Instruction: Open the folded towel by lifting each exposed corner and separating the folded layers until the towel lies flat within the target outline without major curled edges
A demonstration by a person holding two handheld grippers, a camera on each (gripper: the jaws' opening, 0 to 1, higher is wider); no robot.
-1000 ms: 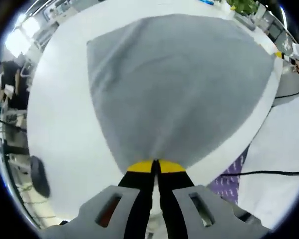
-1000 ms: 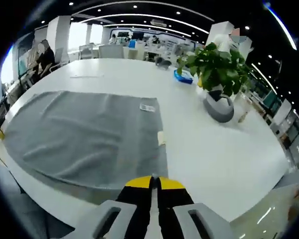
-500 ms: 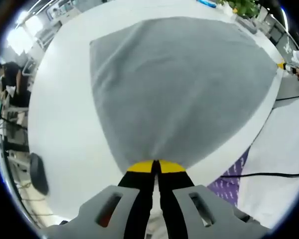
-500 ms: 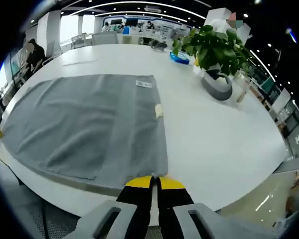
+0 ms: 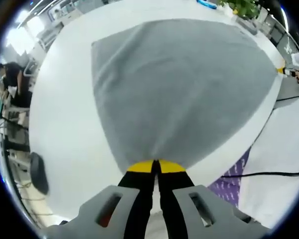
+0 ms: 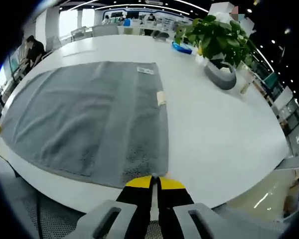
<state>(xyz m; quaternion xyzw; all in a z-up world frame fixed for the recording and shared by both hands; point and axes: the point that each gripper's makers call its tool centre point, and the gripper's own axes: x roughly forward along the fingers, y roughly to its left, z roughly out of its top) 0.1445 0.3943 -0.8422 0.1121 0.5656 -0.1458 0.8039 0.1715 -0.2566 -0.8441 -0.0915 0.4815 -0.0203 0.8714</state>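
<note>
The left gripper [image 5: 156,167] is pinched on one near corner of the towel [image 5: 179,94], its yellow tips pressed together with the grey cloth fanning out from between them. The right gripper [image 6: 155,181] has its tips together at the other near corner, at the towel's edge; whether cloth is actually caught there I cannot tell.

Over the last second the right gripper view has dropped and drawn closer to the worktop [image 6: 224,129]. The towel [image 6: 89,119] now reads flatter and wider, and the ridges that crossed it a second ago have mostly smoothed out. The left gripper view has barely shifted. I judge the unfolding is essentially done and the cloth is being laid down and pulled taut; what remains is letting go without curling the near edge. No target outline can be made out on the white surface.

Count:
- one towel, spread in a single layer
- one white label [image 6: 145,70] near its far edge
- one small tan tag [image 6: 161,98] on its right side
- one potted plant [image 6: 217,42], well apart from it
</note>
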